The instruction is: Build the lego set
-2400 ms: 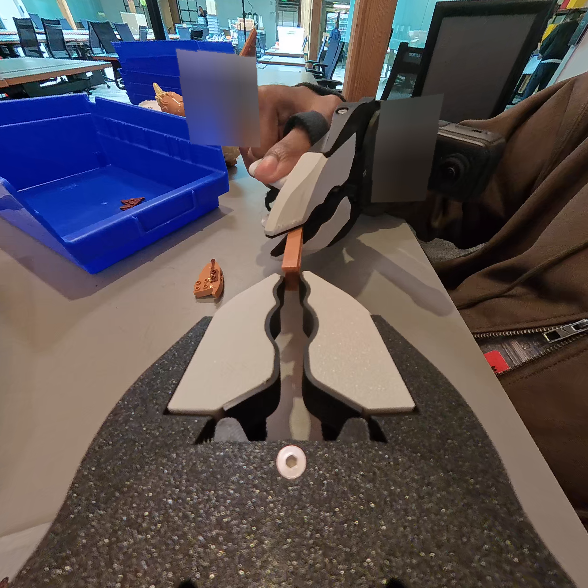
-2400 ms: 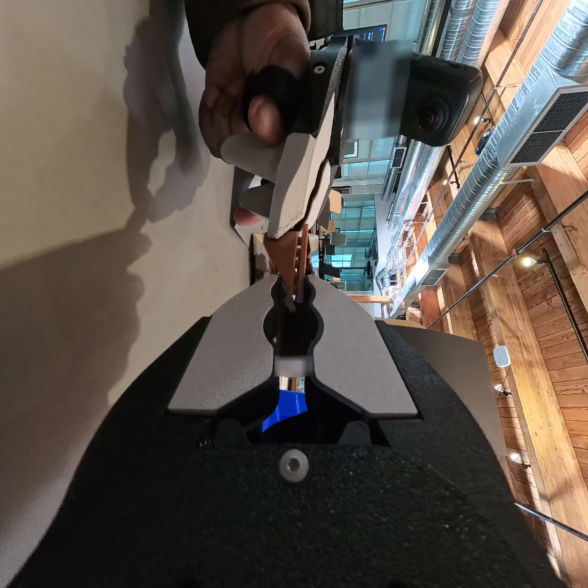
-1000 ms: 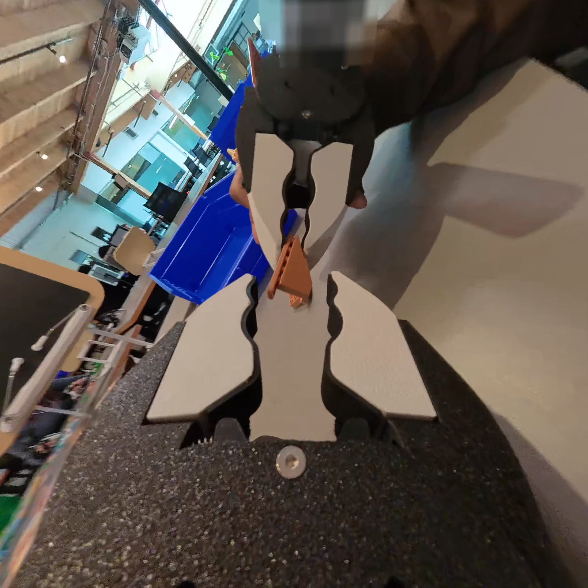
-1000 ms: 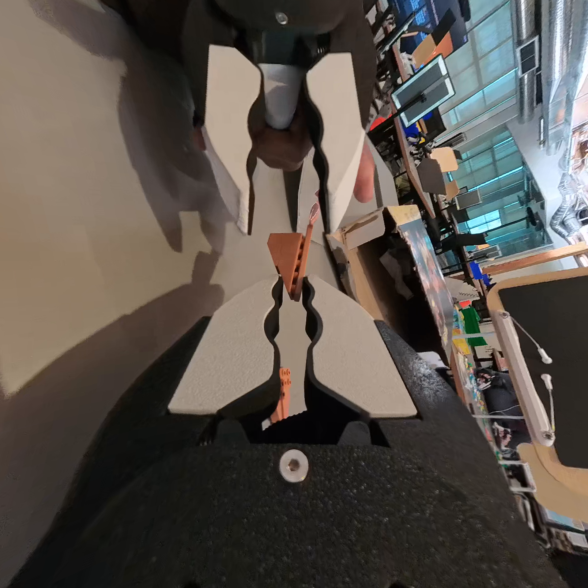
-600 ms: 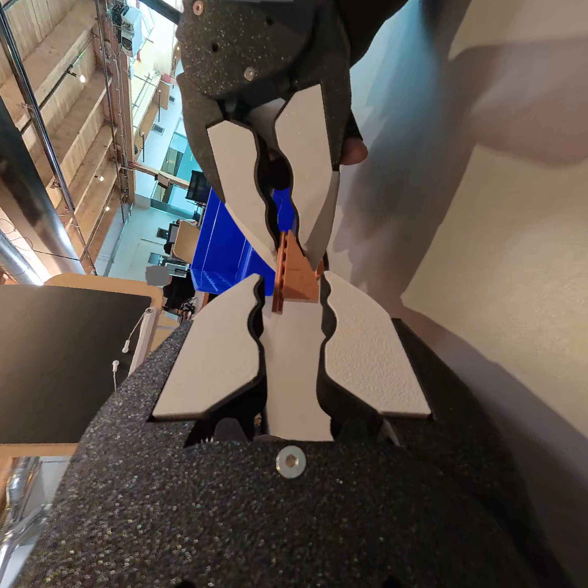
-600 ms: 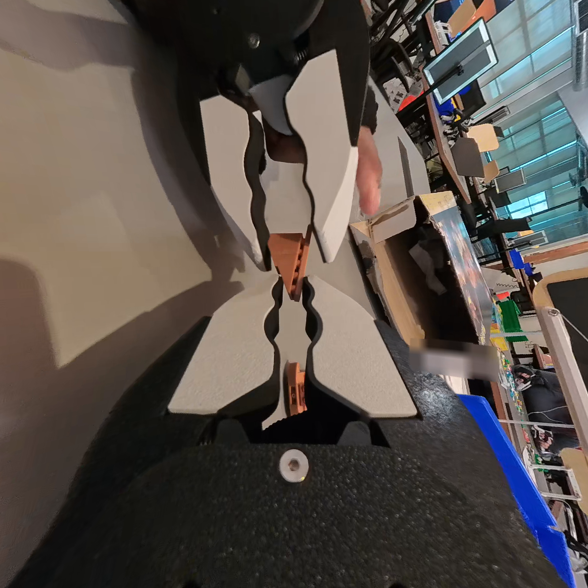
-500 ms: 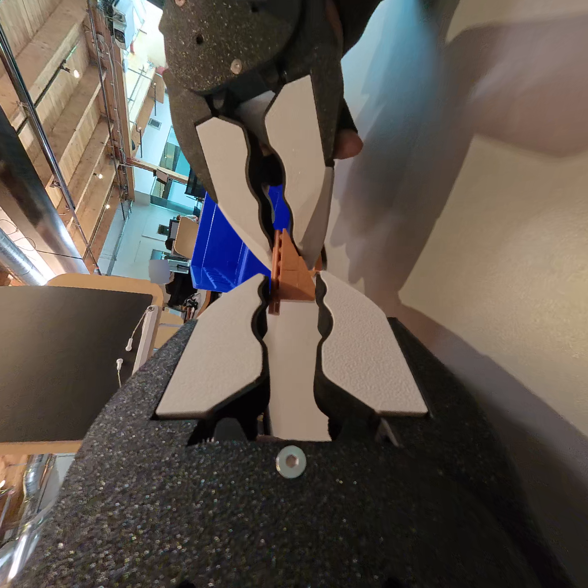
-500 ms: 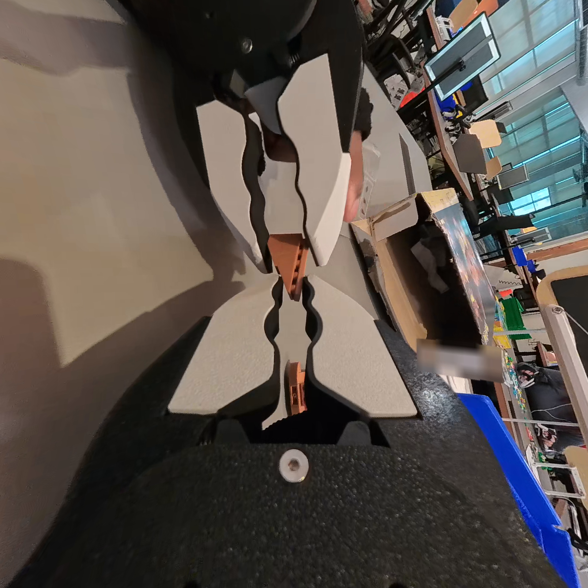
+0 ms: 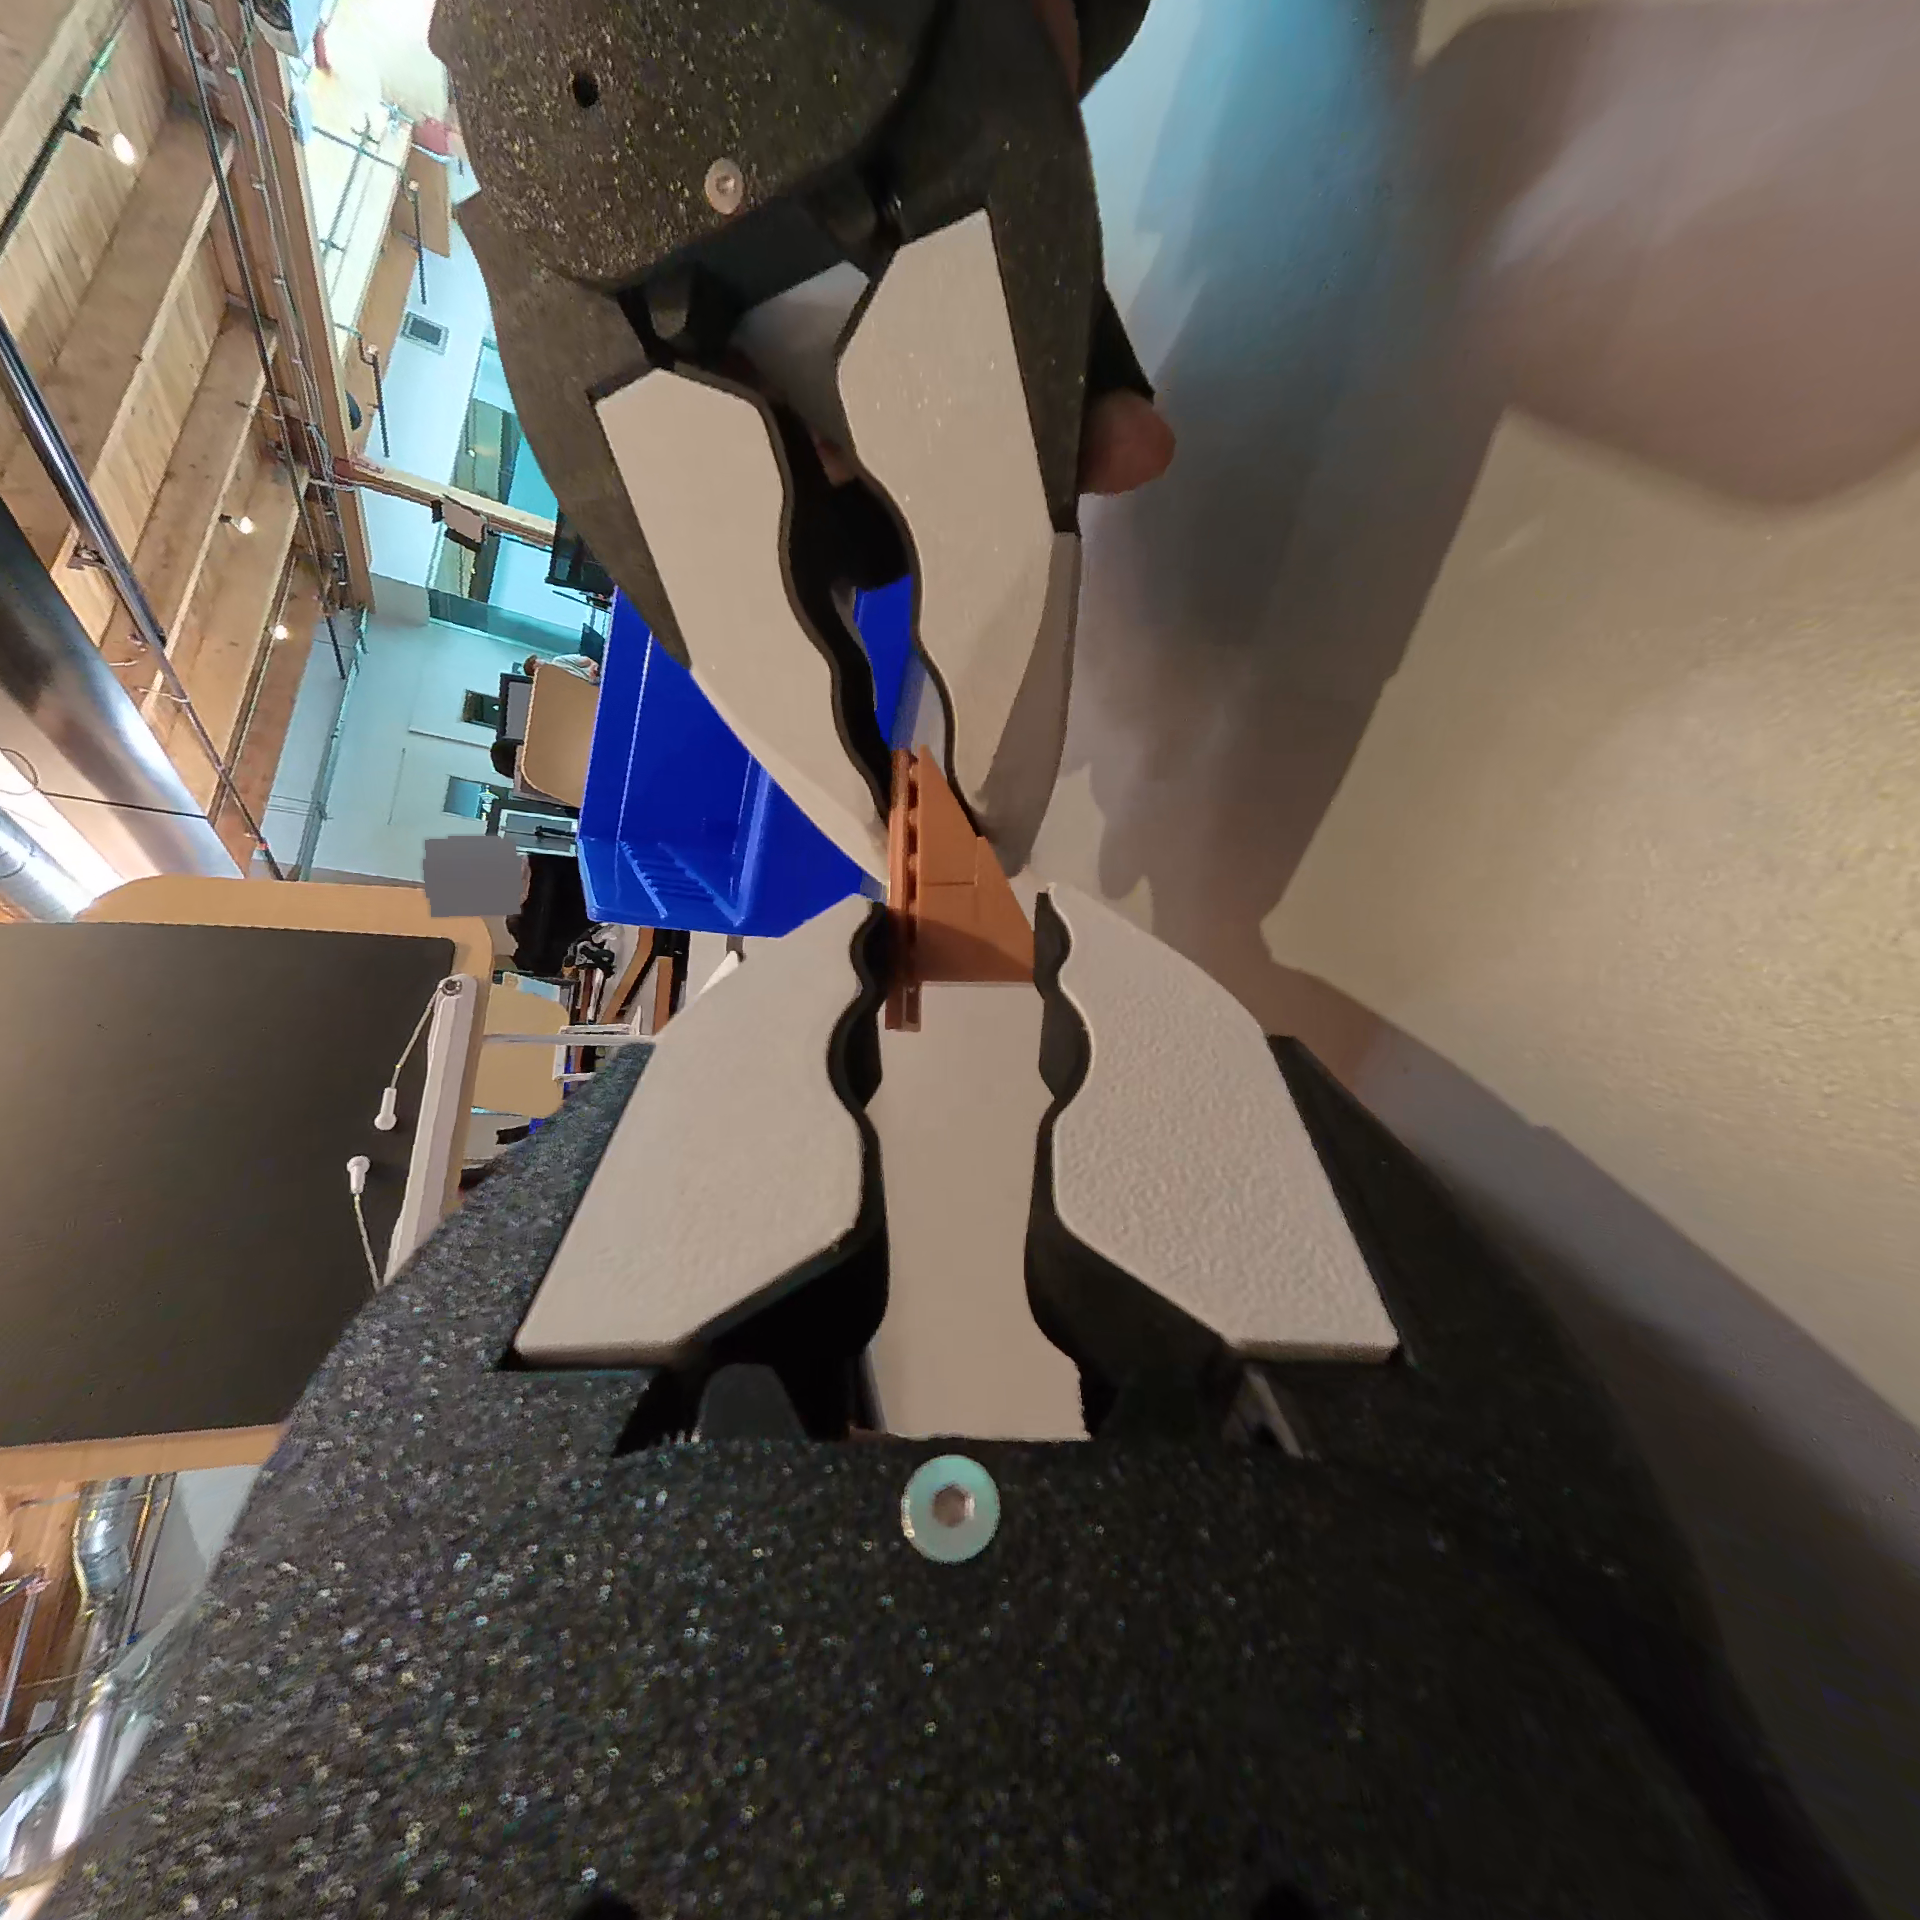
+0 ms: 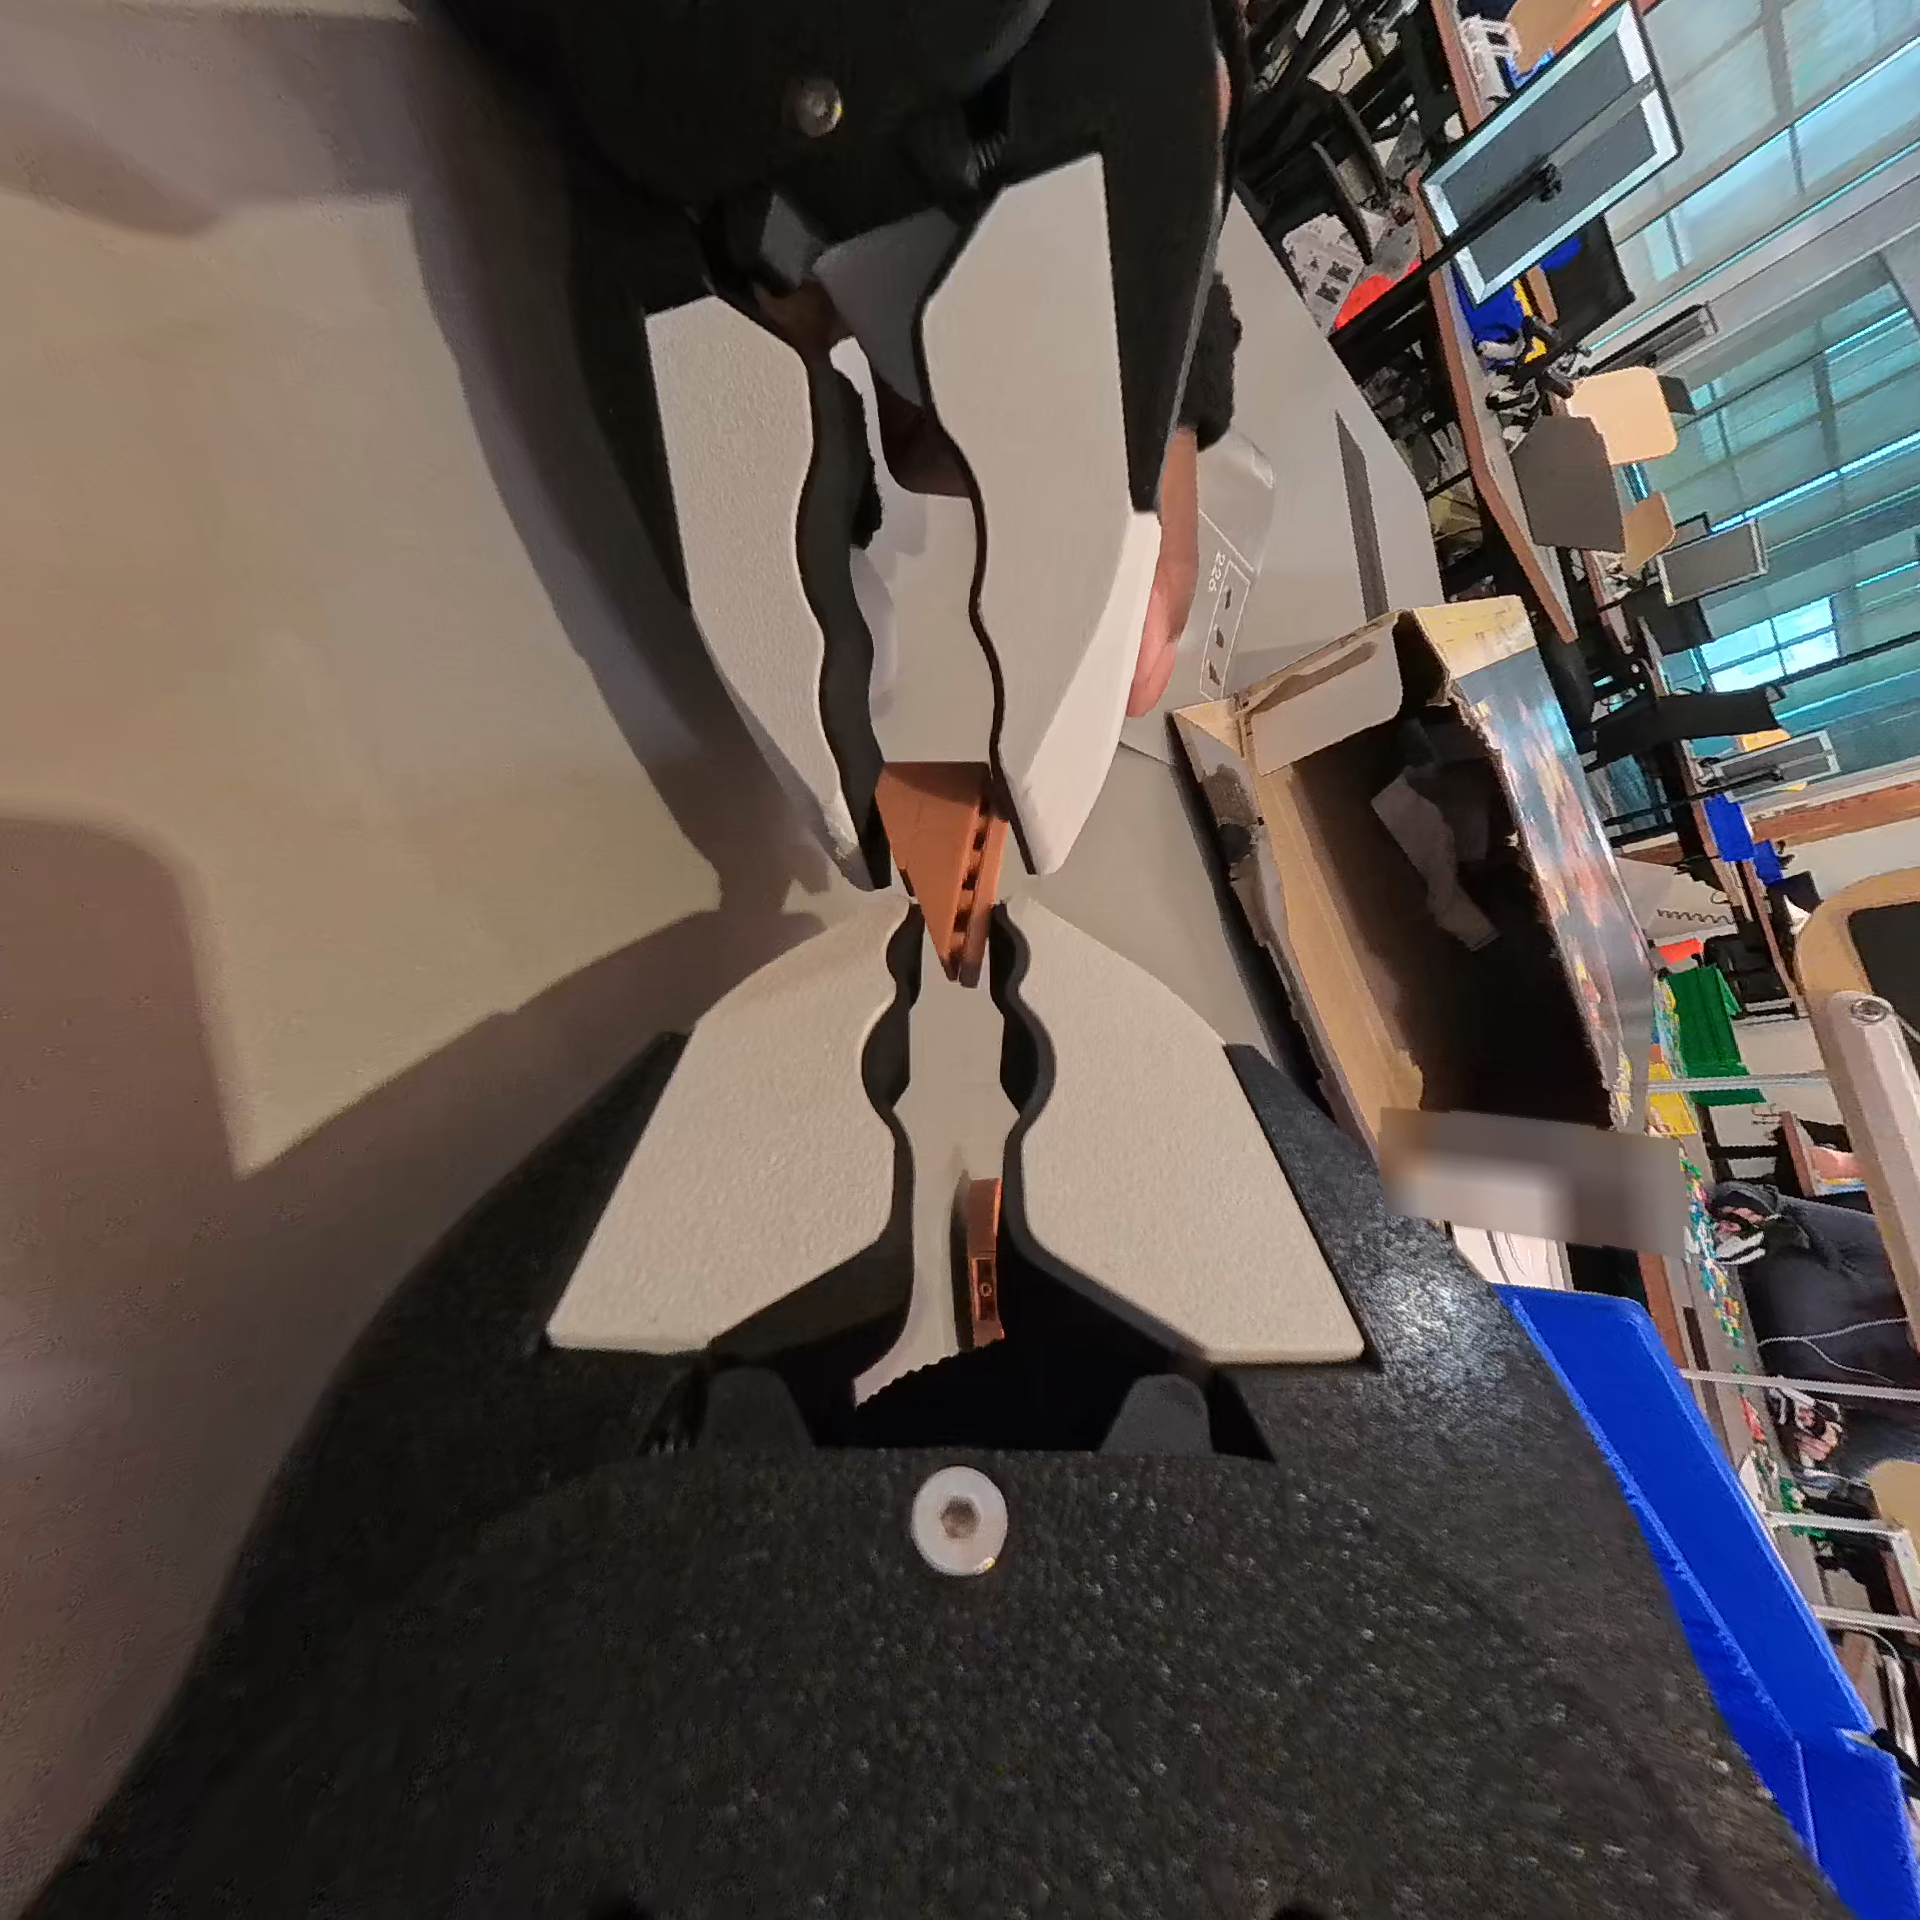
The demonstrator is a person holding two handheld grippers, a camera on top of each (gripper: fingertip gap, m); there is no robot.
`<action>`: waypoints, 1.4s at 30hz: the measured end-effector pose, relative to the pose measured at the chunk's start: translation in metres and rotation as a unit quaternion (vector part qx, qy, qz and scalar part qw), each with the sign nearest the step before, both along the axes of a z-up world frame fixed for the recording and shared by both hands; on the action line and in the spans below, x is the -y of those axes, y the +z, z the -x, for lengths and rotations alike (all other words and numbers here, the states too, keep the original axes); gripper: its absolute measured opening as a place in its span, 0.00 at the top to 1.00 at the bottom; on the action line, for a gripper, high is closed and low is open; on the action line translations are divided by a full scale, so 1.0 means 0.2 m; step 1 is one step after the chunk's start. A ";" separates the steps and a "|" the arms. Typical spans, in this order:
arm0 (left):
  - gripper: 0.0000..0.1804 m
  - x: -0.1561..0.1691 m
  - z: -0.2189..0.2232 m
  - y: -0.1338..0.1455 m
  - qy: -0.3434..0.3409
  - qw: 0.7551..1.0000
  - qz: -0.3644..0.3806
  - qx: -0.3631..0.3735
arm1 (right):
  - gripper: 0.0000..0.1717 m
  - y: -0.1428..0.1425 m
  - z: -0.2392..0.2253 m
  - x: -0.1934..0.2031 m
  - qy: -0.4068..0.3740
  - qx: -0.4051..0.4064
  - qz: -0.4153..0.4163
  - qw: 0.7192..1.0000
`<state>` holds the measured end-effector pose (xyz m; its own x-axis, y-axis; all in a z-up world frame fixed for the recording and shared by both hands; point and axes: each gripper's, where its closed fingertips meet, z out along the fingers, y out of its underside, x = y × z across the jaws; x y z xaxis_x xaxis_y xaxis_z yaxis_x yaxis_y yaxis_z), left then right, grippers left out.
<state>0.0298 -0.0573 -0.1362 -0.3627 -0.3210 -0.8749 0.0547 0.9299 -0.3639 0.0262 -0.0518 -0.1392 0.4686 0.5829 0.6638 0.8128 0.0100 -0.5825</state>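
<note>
Brown wedge brick (image 9: 954, 902): clamped at both ends.
Left gripper (image 9: 956, 935): fingers pressed on wide end.
Right gripper (image 10: 951, 940): fingers pressed on narrow tip.
Blue bin (image 9: 675, 790): at 10 o'clock.

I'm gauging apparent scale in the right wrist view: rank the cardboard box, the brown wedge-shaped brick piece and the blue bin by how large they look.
1. cardboard box
2. blue bin, cut off by the frame, so unsure against the box
3. brown wedge-shaped brick piece, smallest

The left gripper (image 9: 956, 925) has closed onto the brown wedge piece's (image 9: 961, 894) wide end.
</note>
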 end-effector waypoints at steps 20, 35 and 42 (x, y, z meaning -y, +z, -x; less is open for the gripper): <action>0.85 -0.03 0.00 -0.04 0.014 0.999 0.014 -0.031 | 0.94 0.00 0.00 0.02 0.012 0.007 -0.002 1.000; 0.76 -0.04 0.02 0.05 -0.005 0.956 0.276 -0.096 | 0.95 0.10 -0.03 0.00 -0.001 -0.010 -0.051 0.999; 0.79 -0.01 0.04 0.06 -0.019 0.840 0.492 -0.226 | 0.95 0.16 -0.01 0.02 0.023 0.046 -0.133 0.990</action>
<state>0.0219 -0.0552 -0.1243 -0.6124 -0.7896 0.0385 -0.2738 0.1662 -0.9473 0.0284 -0.0561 -0.1066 0.3764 0.4018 0.8348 0.8570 0.1913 -0.4785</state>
